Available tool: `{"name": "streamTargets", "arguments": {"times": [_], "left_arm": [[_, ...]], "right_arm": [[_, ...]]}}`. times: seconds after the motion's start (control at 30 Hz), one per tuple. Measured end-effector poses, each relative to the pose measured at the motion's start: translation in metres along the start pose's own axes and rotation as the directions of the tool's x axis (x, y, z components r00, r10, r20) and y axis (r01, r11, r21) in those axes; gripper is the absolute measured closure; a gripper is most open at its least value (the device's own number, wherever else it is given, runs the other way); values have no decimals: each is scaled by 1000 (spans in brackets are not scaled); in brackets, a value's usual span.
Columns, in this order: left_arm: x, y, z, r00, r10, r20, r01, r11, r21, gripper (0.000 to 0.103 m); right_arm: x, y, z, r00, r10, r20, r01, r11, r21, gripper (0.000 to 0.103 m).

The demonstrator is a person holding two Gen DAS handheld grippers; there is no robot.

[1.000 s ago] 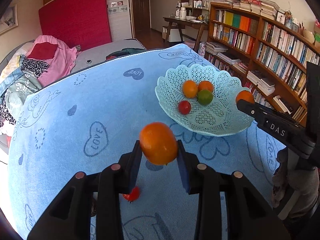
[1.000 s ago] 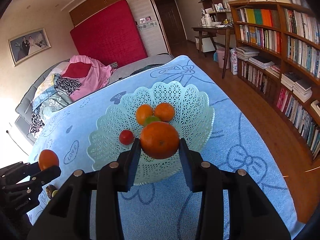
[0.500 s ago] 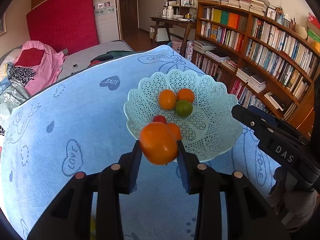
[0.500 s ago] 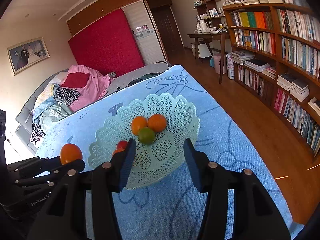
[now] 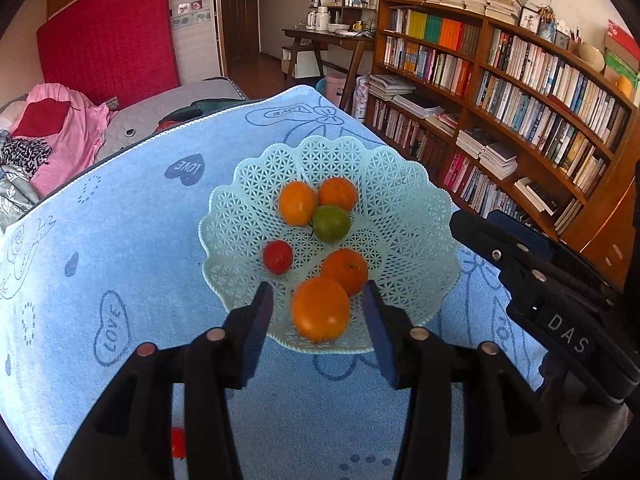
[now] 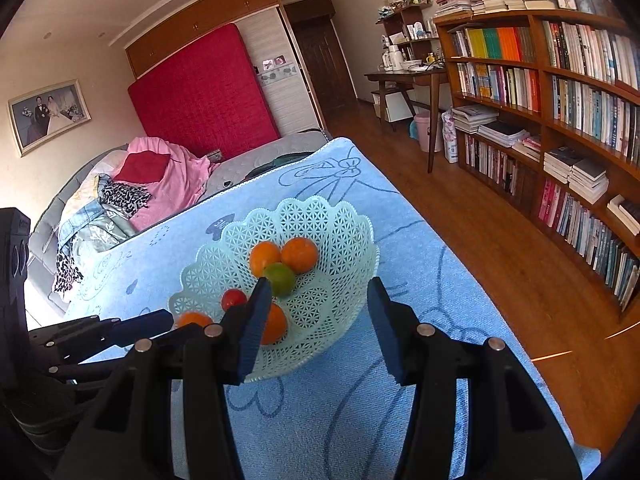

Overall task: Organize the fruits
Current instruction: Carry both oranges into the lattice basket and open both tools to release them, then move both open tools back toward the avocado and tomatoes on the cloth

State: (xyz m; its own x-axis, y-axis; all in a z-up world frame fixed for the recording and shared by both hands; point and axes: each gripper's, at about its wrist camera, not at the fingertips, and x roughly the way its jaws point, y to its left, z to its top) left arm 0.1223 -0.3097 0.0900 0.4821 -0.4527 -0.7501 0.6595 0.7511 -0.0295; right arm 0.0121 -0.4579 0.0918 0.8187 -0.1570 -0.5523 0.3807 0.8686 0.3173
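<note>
Black tongs (image 5: pixel 318 328), blue pads (image 5: pixel 256 328), silver screws, "DAS" lettering

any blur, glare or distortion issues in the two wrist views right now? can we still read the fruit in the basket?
Left wrist view: sharp, no motion blur; strong fisheye bends the bookshelf; basket evenly lit, every fruit readable. Right wrist view: equally sharp; overexposed patch at the lower left edge; the right gripper has one finger covering part of an orange; dark vignette in the corners of both.

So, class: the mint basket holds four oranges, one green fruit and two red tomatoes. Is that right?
Not quite. The left wrist view shows only one red tomato in the mint basket, beside four oranges and one green fruit.
</note>
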Motion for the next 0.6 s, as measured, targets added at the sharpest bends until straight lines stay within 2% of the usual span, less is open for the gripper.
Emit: {"name": "streamTargets", "arguments": {"times": [0.03,0.1,0.3,0.4,0.47,0.6], "left_arm": [[-2,1,0,1000,4,10,-4,1000,-4,42],[-5,4,-1,1000,17,15,-16,1000,-7,42],[-11,12,-4,999,51,20,-50,999,-20,40],[-14,15,-6,997,68,22,-68,997,-24,39],[-17,17,-8,997,76,21,-75,997,-32,34],[-22,21,-11,996,87,24,-86,995,-42,34]], "right_arm": [[-1,0,0,1000,1,1,-1,1000,2,50],[-2,1,0,1000,1,6,-1,1000,-1,46],[-5,10,-2,1000,-8,17,9,999,-38,46],[-5,12,-3,1000,7,13,-7,999,-37,45],[-5,14,-3,1000,16,10,-16,999,-40,45],[-7,18,-5,999,39,1,-39,998,-42,45]]}}
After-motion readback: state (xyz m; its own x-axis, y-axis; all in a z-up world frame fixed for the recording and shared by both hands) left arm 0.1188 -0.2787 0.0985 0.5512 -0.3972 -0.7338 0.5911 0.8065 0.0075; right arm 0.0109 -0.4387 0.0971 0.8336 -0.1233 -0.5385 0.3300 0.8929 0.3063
